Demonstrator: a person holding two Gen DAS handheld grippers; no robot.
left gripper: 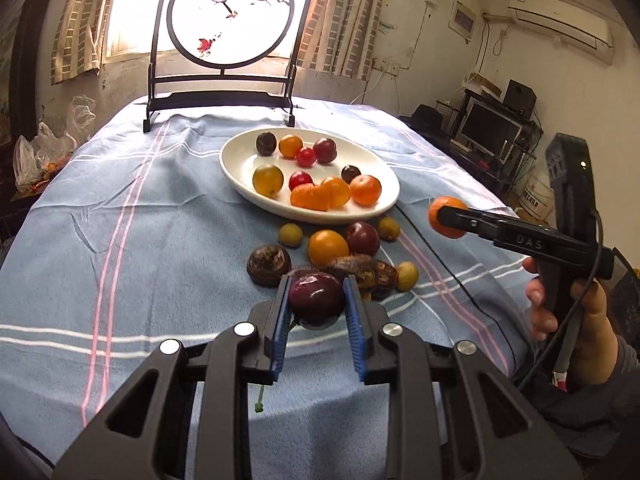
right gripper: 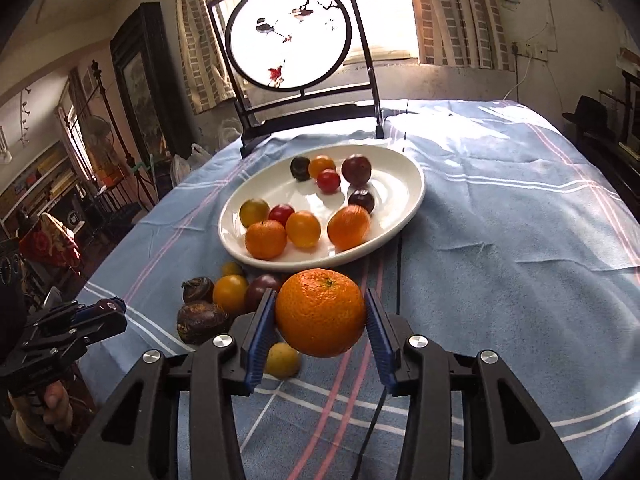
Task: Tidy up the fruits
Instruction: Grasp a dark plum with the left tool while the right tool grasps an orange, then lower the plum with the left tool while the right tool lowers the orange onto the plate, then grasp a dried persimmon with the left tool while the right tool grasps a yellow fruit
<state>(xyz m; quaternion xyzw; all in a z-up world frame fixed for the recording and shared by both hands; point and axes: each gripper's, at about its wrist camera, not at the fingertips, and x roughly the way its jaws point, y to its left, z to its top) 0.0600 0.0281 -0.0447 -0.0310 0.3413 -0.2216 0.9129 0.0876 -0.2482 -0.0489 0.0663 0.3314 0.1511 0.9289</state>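
- One white oval plate point(left gripper: 240, 151) sat at frame centre, holding ten fruits
- Nine loose pieces lay on the cloth just below it
- Two grippers showed, each gripping one fruit: a plum point(left gripper: 316, 298), a mandarin point(right gripper: 320, 312)

Strong backlight from the window point(left gripper: 240, 12) at upper centre, blown out white. Glare patches on the tablecloth point(right gripper: 500, 208) at right. Room corners dim. Heavy fisheye bending at frame edges; focus sharp.
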